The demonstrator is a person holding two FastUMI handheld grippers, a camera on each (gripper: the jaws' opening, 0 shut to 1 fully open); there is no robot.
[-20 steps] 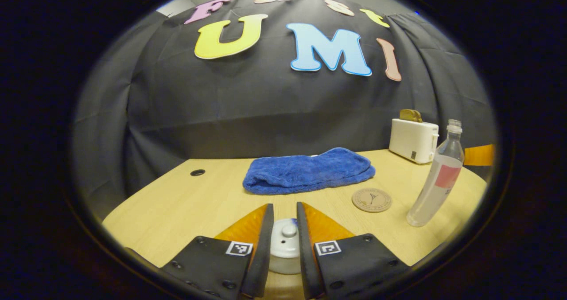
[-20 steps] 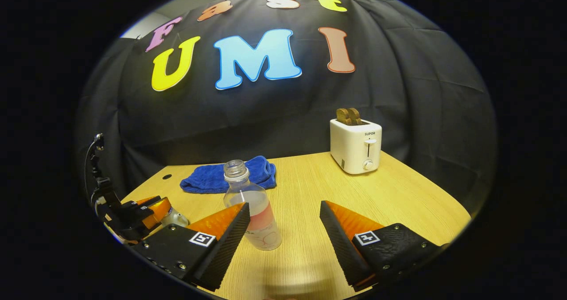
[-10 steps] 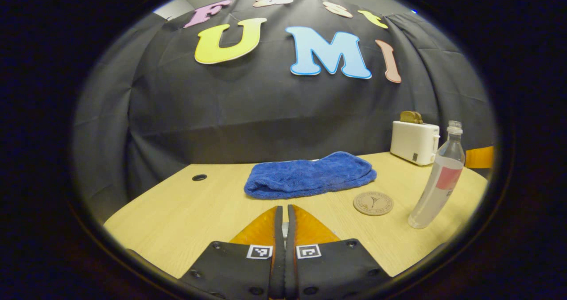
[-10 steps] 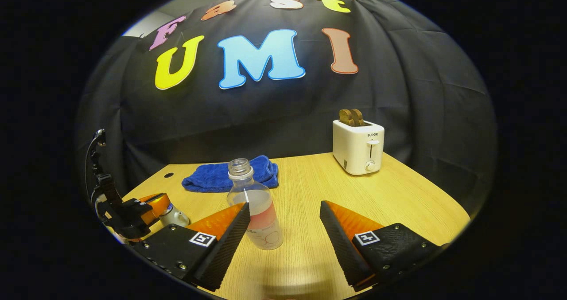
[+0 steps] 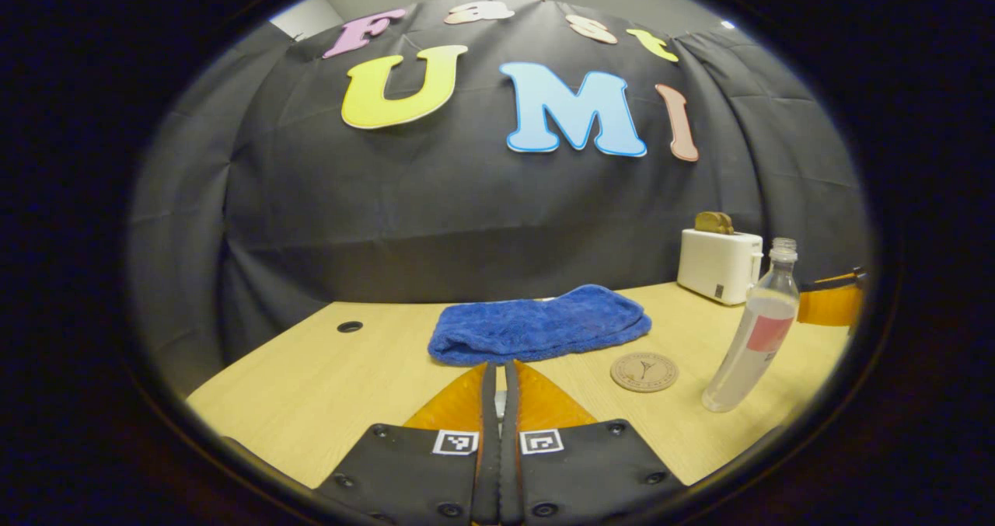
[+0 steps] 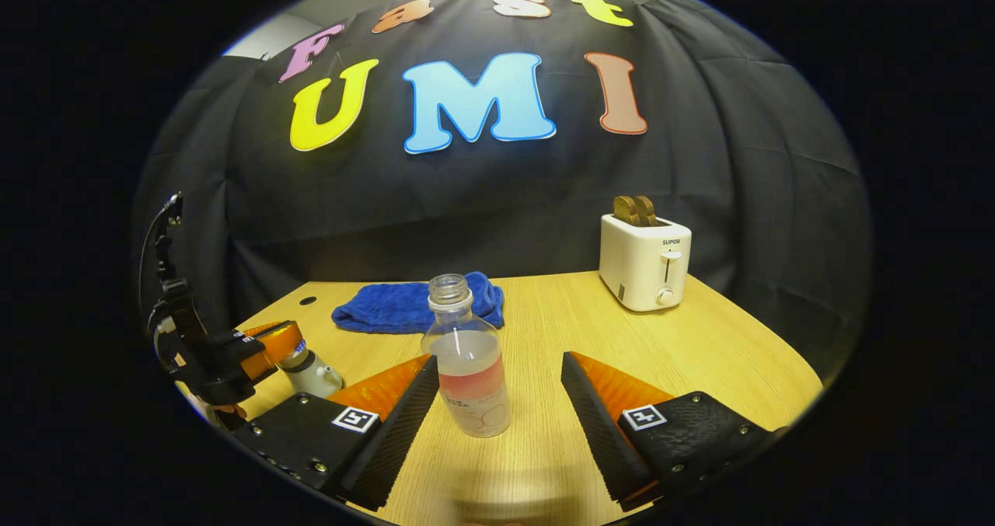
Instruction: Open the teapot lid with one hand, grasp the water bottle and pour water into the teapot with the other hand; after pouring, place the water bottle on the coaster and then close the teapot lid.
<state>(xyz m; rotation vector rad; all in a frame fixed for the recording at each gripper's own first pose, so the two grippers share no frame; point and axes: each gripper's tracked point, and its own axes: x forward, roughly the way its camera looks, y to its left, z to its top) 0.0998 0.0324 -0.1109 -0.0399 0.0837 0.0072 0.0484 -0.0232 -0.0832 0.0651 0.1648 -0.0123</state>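
We judge the lid-opening step to be in hand. In the left gripper view the left tongs are drawn together with only a sliver of pale something between the tips; whether they pinch the lid knob we cannot tell. In the right gripper view the teapot sits at about nine o'clock on the desk, under the other tongs. The right tongs stand wide apart, with the water bottle upright between them, touching neither finger.

Next, as we read it, the lid should rise clear, then the right tongs close on the bottle's waist.

The bottle is clear plastic, uncapped, part full, with a pinkish label; it may flex under pressure. The round coaster lies bare at four o'clock in the left gripper view, just beside the bottle.
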